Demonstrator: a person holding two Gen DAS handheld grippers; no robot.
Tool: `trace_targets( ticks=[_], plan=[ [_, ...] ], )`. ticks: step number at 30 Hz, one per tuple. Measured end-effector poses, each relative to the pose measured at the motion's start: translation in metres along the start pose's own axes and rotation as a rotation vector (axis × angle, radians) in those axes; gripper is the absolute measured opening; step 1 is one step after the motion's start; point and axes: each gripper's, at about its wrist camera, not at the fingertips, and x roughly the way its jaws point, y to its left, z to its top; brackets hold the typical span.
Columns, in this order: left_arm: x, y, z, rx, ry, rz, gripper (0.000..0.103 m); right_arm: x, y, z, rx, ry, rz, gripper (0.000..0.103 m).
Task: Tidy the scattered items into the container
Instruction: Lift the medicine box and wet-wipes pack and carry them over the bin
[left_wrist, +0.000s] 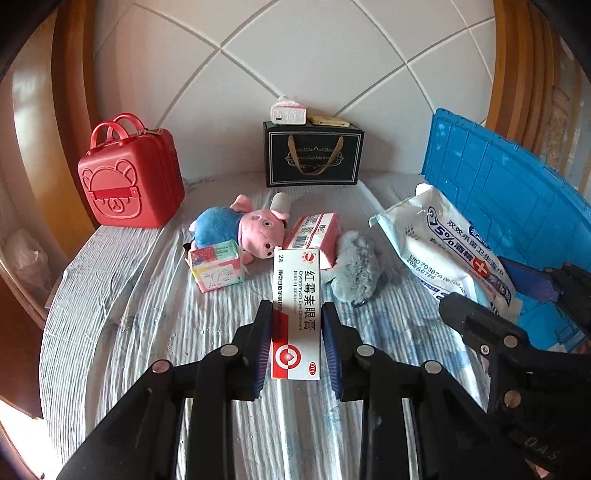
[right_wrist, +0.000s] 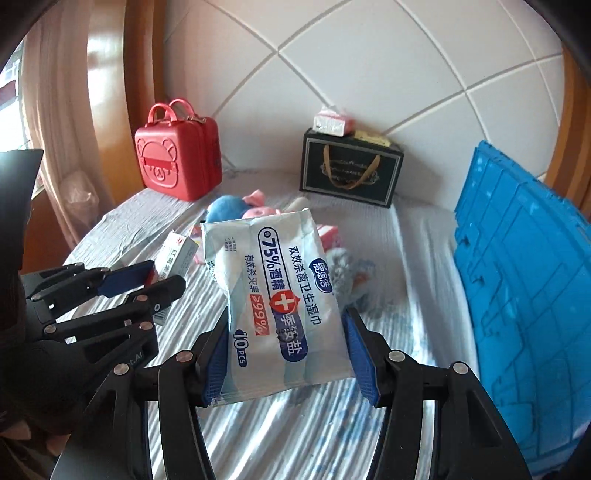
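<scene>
My left gripper is shut on a long white and red eye ointment box, held above the striped bedspread. My right gripper is shut on a white and blue pack of alcohol wet wipes, also lifted off the bed. The blue plastic crate stands at the right. On the bed lie a pink pig plush, a small colourful packet, a pink and white box and a grey furry item.
A red bear-faced case stands at the back left. A black gift box with small boxes on top rests against the white padded headboard. Wooden bed frame curves along both sides.
</scene>
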Motion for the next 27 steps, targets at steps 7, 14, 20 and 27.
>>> trace_targets(
  ticks=[7,14,20,27],
  plan=[
    [-0.049,-0.041,0.026,0.029,-0.127,-0.075,0.026,-0.067,-0.025,0.015,0.022,-0.124,-0.083,0.057],
    [-0.092,-0.127,0.053,0.086,-0.245,-0.147,0.026,-0.151,-0.097,0.018,0.075,-0.254,-0.174,0.057],
    [-0.120,-0.236,0.078,0.110,-0.333,-0.185,0.026,-0.223,-0.202,0.002,0.063,-0.349,-0.265,0.057],
    [-0.119,-0.388,0.102,0.144,-0.331,-0.189,0.026,-0.278,-0.357,-0.028,0.028,-0.363,-0.369,0.057]
  ],
)
